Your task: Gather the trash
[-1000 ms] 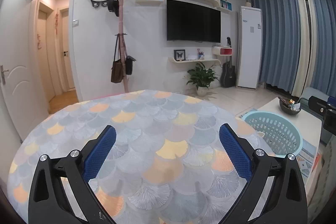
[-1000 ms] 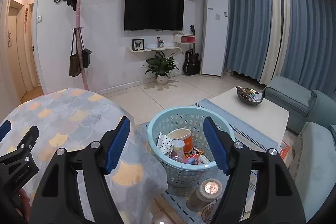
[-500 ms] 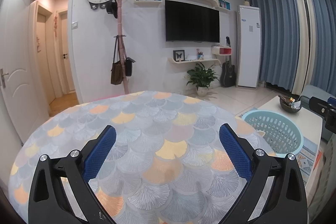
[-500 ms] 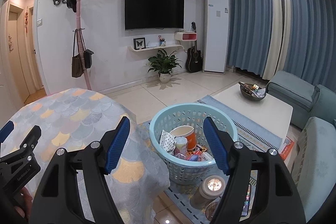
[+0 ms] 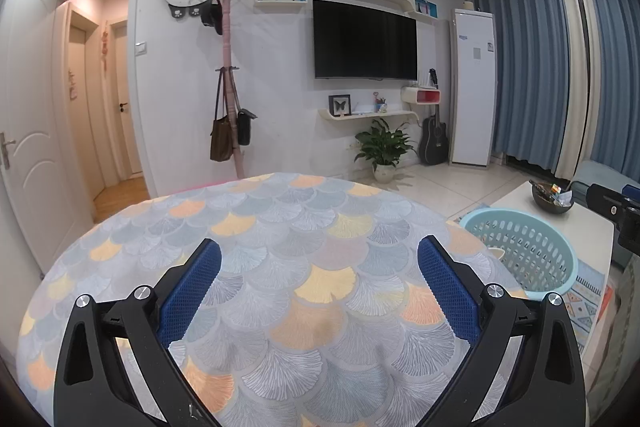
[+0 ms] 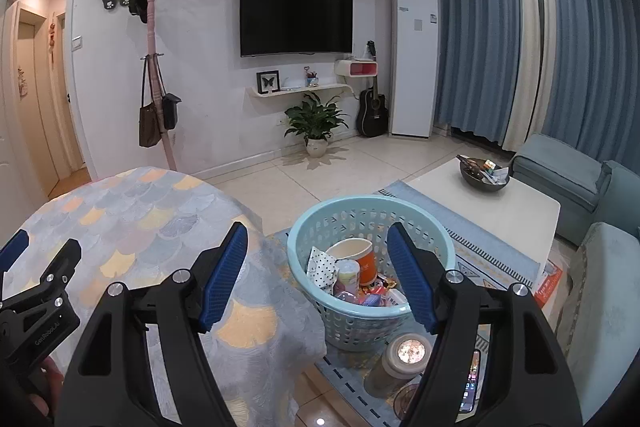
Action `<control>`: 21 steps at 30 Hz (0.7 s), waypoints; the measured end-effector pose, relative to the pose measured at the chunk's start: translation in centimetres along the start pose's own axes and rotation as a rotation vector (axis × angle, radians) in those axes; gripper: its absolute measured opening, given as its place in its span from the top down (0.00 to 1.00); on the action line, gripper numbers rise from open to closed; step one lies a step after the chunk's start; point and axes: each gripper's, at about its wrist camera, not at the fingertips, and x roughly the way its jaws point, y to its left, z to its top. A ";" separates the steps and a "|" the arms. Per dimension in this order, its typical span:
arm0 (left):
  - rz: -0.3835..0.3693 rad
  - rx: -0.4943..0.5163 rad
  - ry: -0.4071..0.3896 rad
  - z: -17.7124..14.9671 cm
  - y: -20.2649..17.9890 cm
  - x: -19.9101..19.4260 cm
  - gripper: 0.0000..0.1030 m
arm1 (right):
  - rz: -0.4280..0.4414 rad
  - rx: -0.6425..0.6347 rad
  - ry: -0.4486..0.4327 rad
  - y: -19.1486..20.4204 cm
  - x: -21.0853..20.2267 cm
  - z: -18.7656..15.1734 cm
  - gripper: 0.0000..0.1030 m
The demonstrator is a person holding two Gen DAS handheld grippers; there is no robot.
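The left gripper [image 5: 318,259] hangs over the round table [image 5: 256,227] with its jaws wide apart and nothing between them; the scale-patterned cloth under it is bare. The right gripper [image 6: 316,247] is held past the table's edge, jaws also spread and empty, above the blue basket [image 6: 440,243] on the rug [image 6: 492,251]. The trash lies inside the basket: a paper cup [image 6: 354,257], a spotted wrapper [image 6: 322,265] and small packets. A jar [image 6: 400,363] stands on the floor just beside the basket.
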 end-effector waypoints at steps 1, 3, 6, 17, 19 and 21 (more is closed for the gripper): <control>0.000 0.000 0.000 0.0 0.0 0.0 0.07 | 0.002 -0.001 -0.001 0.1 0.0 0.0 0.34; 0.000 -0.001 0.000 0.0 0.0 0.0 0.07 | 0.006 -0.005 -0.004 0.3 -0.1 0.1 0.34; -0.001 -0.001 0.001 0.0 0.1 0.1 0.07 | 0.012 -0.012 -0.008 0.6 -0.2 0.1 0.34; -0.003 0.002 0.004 0.0 0.2 0.1 0.07 | 0.017 -0.020 -0.004 0.9 -0.1 0.1 0.34; -0.003 0.002 0.004 0.0 0.2 0.2 0.07 | 0.017 -0.022 -0.007 0.9 -0.2 0.2 0.34; -0.003 0.002 0.005 -0.1 0.2 0.1 0.07 | 0.018 -0.022 -0.008 0.9 -0.3 0.2 0.34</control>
